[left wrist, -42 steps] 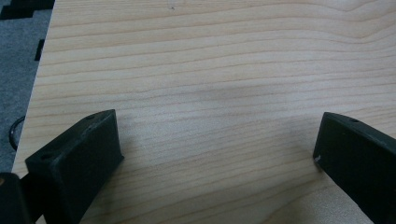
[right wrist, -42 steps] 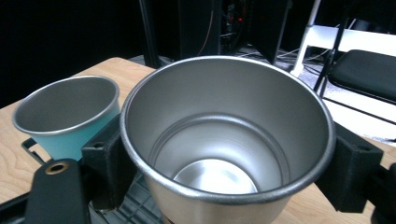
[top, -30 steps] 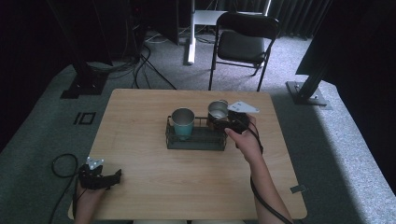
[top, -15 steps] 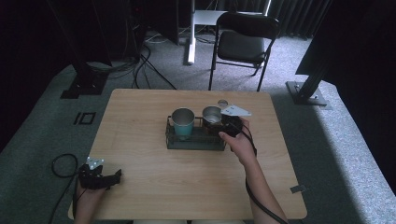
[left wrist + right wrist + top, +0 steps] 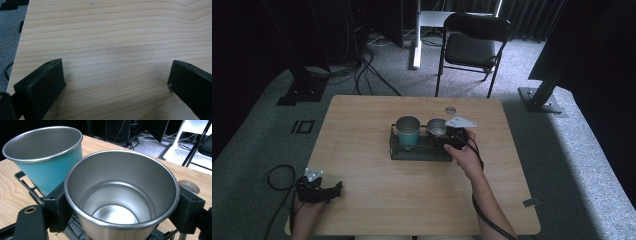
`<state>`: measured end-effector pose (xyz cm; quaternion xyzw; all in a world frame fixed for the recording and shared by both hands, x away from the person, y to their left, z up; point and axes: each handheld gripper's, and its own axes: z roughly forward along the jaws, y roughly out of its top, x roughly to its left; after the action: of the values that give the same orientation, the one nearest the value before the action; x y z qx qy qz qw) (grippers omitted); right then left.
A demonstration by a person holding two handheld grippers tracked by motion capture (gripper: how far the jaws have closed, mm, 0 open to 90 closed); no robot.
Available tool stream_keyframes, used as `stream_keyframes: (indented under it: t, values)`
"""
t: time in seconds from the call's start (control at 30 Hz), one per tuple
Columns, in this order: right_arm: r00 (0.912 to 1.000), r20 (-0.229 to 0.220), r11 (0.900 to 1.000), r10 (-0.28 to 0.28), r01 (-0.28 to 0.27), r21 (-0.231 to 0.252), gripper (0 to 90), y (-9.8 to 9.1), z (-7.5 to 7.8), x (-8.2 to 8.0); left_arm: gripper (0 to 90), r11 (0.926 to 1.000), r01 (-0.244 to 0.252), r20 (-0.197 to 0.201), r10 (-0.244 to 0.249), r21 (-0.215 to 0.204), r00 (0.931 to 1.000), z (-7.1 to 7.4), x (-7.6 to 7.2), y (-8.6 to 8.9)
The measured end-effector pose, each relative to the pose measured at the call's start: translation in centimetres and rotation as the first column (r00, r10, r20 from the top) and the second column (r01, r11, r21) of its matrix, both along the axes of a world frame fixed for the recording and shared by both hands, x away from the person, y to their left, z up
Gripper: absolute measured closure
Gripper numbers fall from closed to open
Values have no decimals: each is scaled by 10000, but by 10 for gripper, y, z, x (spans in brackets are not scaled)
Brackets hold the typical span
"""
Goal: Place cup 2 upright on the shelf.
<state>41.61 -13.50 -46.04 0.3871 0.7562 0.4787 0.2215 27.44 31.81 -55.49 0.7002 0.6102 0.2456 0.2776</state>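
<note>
1. Right gripper (image 5: 122,212) is clamping a steel cup (image 5: 122,195), one jaw pressing on each side of the cup's wall just below the rim. The cup is empty and upright.
2. In the high view the steel cup (image 5: 436,127) is sitting at the right end of a dark wire rack (image 5: 421,150) near the middle of the table (image 5: 362,200), with the right gripper (image 5: 455,136) over the rack's right end.
3. A teal cup (image 5: 45,157) is standing just beside the steel cup, at the left end of the rack (image 5: 407,131); whether the two are touching cannot be told.
4. A small round wooden piece (image 5: 188,186) is lying on the table beyond the right jaw.
5. Left gripper (image 5: 116,82) is resting at the near left corner of the table (image 5: 314,187), jaws spread wide with nothing but bare wood between them, well apart from the rack.
</note>
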Motion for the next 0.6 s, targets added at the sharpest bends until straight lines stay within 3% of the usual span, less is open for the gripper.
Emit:
stream_keyframes:
  t: [0.6]
  values:
    - [9997,-206,9990,106,-115,-431,182,11,-10,3,13,10000,2,-1,-2,-1,10000,0,0,0]
